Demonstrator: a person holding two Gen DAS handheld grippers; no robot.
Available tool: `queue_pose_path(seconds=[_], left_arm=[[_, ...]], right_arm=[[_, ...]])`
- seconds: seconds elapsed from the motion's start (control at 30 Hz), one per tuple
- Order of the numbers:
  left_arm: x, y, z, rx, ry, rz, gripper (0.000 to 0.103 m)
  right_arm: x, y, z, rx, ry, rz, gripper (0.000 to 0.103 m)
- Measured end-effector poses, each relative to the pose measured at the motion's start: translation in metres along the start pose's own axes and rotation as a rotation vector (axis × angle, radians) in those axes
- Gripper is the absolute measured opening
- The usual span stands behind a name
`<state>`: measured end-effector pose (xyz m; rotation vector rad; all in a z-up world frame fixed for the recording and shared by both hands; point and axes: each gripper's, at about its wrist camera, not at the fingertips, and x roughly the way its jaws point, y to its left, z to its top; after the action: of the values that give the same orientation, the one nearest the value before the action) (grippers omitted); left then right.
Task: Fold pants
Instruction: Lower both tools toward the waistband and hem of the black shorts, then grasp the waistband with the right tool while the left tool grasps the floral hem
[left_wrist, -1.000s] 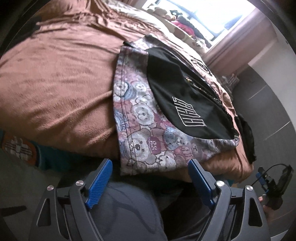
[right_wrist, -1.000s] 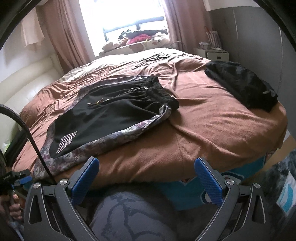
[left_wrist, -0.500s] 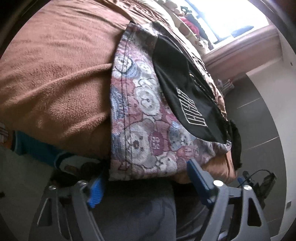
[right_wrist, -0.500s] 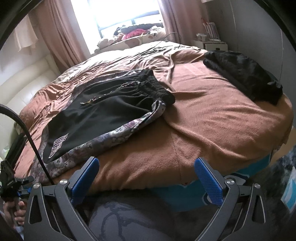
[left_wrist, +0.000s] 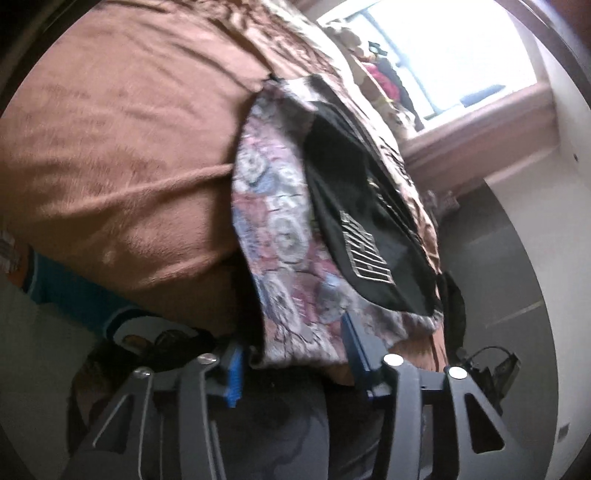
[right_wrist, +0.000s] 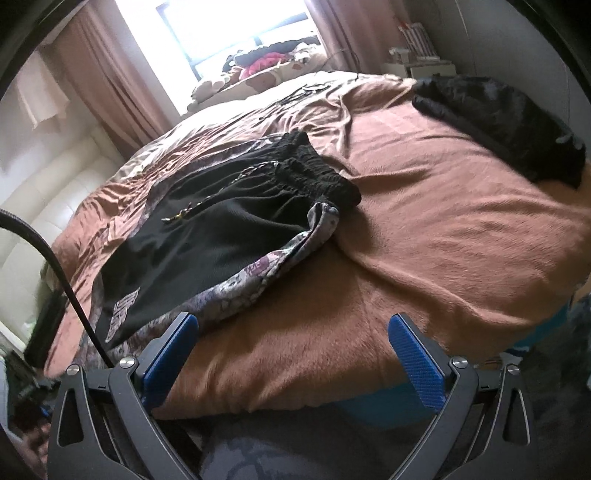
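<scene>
**Left wrist closes on the hem; right gripper waits wide**

Left wrist view puts the step plainly: the left gripper (left_wrist: 295, 362) is closing around the hanging hem of the pants (left_wrist: 291, 236), and the patterned cloth sits between its blue pads (left_wrist: 233, 376). Whether the pads already press on the fabric cannot be told, since the frame is blurred and the hem covers the gap. The pants lie flat on the brown blanket (left_wrist: 122, 155), running from the hem at 6 o'clock up toward 1 o'clock, with the black panel and its white lettering on the 3 o'clock side.

In the right wrist view the pants (right_wrist: 221, 229) stretch from 8 o'clock toward the centre, waistband (right_wrist: 314, 173) uppermost. The right gripper (right_wrist: 291, 354) stands with its fingers well apart over bare blanket (right_wrist: 443, 240), nothing between them, its near finger just beside the patterned edge at 8 o'clock.

By my reading this is the first grasp of a fold. The next move probably calls for the left grip to finish, the right gripper to take a matching part of the hem or side edge, and both to carry it toward the waistband.

A second dark garment (right_wrist: 509, 122) lies at 2 o'clock, well apart. The far leg edge is hidden behind the black panel, and the bed's lower side is cut off.
</scene>
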<state>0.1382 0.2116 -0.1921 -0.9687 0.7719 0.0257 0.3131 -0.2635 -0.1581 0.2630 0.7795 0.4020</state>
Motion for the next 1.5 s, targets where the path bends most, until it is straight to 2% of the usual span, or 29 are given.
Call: queue_pose_path(seconds=[0.1,0.17,0.23,0.33,0.47,0.6,0.7,0.77,0.83,0.93,1.1,1.5], left_arm=[[0.003,0.002,-0.004,-0.012,-0.021,0.017,0.028],[0.002,0.003,-0.005,-0.018,-0.024,0.032,0.009],[0.001,0.003,-0.006,-0.024,-0.028,0.036,0.007],[-0.004,-0.005,-0.006,-0.004,-0.042,0.04,0.006],[-0.016,-0.02,-0.001,0.033,-0.084,0.013,0.006],[-0.028,-0.031,0.006,0.058,-0.107,-0.005,0.006],[-0.036,-0.043,0.012,0.077,-0.132,0.002,0.006],[-0.041,-0.052,0.015,0.101,-0.143,0.003,0.006],[-0.048,-0.064,0.02,0.136,-0.157,0.014,0.006],[-0.058,-0.083,0.022,0.175,-0.189,0.005,0.006],[-0.074,-0.106,0.031,0.216,-0.24,0.027,0.006],[-0.087,-0.146,0.08,0.239,-0.315,0.05,0.006]], right_arm=[[0.016,-0.003,0.007,0.032,0.019,0.011,0.1],[0.025,-0.002,0.012,0.035,0.023,0.01,0.099],[0.036,-0.002,0.016,0.044,0.036,0.013,0.091],[0.054,-0.001,0.023,0.059,0.061,0.027,0.086],[0.069,-0.001,0.033,0.078,0.063,0.025,0.084],[0.081,-0.002,0.04,0.094,0.063,0.042,0.068],[0.088,-0.01,0.044,0.14,0.053,0.091,0.066],[0.093,-0.016,0.047,0.164,0.043,0.089,0.057],[0.096,-0.021,0.049,0.181,0.044,0.086,0.033],[0.096,-0.025,0.05,0.209,0.047,0.113,0.013],[0.079,-0.026,0.052,0.216,0.003,0.16,0.006],[0.058,-0.026,0.075,0.25,-0.04,0.25,0.005]])
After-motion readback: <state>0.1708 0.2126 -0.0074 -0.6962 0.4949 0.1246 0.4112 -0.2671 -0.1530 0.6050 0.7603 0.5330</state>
